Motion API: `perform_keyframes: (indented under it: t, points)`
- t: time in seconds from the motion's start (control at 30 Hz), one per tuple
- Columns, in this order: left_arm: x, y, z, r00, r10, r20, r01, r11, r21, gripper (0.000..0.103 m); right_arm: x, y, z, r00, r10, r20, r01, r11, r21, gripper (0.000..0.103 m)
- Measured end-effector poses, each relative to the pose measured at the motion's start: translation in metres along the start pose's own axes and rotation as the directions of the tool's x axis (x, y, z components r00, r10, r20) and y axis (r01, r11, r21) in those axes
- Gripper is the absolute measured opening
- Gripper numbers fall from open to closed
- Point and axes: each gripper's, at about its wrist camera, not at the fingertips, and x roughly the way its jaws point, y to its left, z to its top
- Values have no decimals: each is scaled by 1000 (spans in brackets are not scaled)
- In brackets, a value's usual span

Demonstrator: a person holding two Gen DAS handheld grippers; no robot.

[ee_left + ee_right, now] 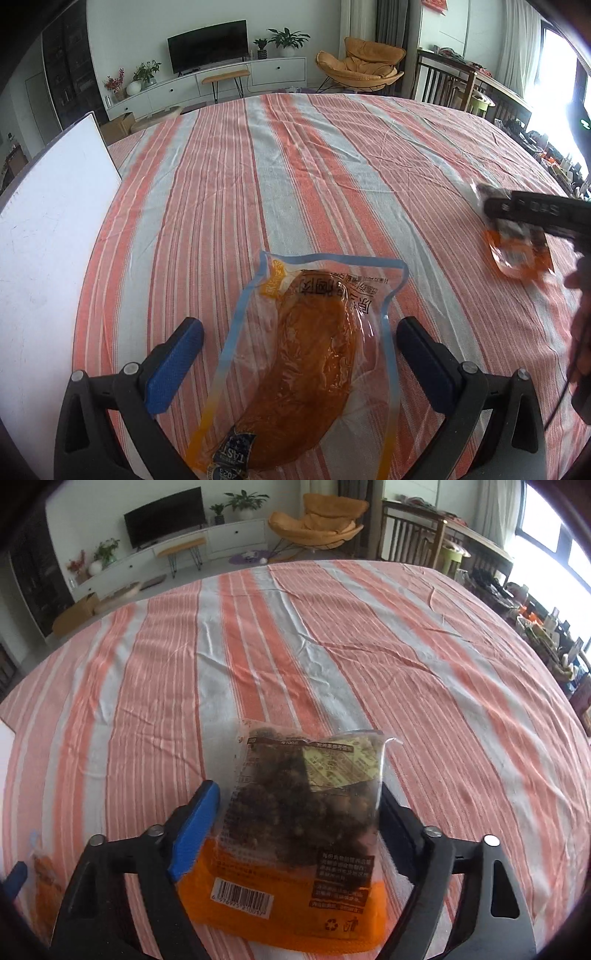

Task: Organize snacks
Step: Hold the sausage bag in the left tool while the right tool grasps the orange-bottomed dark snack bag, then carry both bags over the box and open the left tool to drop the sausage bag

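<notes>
In the left wrist view a clear vacuum pouch with a blue border and an orange chicken piece (306, 354) lies flat on the striped tablecloth. My left gripper (299, 332) is open, its blue-padded fingers straddling the pouch without touching it. In the right wrist view an orange-bottomed packet of dark brown snack pieces (303, 823) lies between the fingers of my right gripper (299, 805), which is open around it. The same packet (517, 254) and the right gripper's black body (535, 212) show at the right in the left wrist view. The chicken pouch's edge (44, 871) shows at the lower left in the right wrist view.
A white board (48, 236) lies on the table's left side. The orange-and-grey striped cloth (295, 646) covers the table. Behind it are a TV cabinet (229, 74), an orange lounge chair (362, 62), and wooden chairs and a cluttered side table (480, 85).
</notes>
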Motion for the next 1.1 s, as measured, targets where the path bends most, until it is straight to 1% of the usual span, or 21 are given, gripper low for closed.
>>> perform_keyframes:
  t: [0.03,0.1,0.3,0.37,0.43,0.47,0.6,0.7,1.03,1.1]
  points:
    - [0,0,0,1000,0,0,0,1000,0,103,-5,-5,-4,999,32,-4,-32,999,22,73]
    - [0,0,0,1000,0,0,0,1000,0,103,-14,-9,-15,999,52,-8,-52,999,10,73]
    - [0,0,0,1000,0,0,0,1000,0,103,-59,-4,-86,993,119,22,-117,989,-91,74]
    - [0,0,0,1000,0,0,0,1000,1,103,-74,-4,-110,990,133,48,-127,985,-113,77]
    - [0,0,0,1000,0,0,0,1000,1,103,-81,-5,-125,989,131,75,-123,986,-110,80]
    - [0,0,0,1000,0,0,0,1000,1,103,-83,-5,-127,989,124,75,-116,988,-107,84]
    - [0,0,0,1000,0,0,0,1000,1,103,-83,-5,-129,992,108,70,-101,990,-98,87]
    - [0,0,0,1000,0,0,0,1000,1,103,-82,-6,-128,993,97,72,-90,991,-97,88]
    - [0,0,0,1000,-3,-2,3,1000,-1,103,-81,-7,-128,992,100,73,-93,991,-95,88]
    - [-1,1,0,999,-22,-35,22,1000,14,103,-82,-8,-129,992,100,72,-93,991,-96,88]
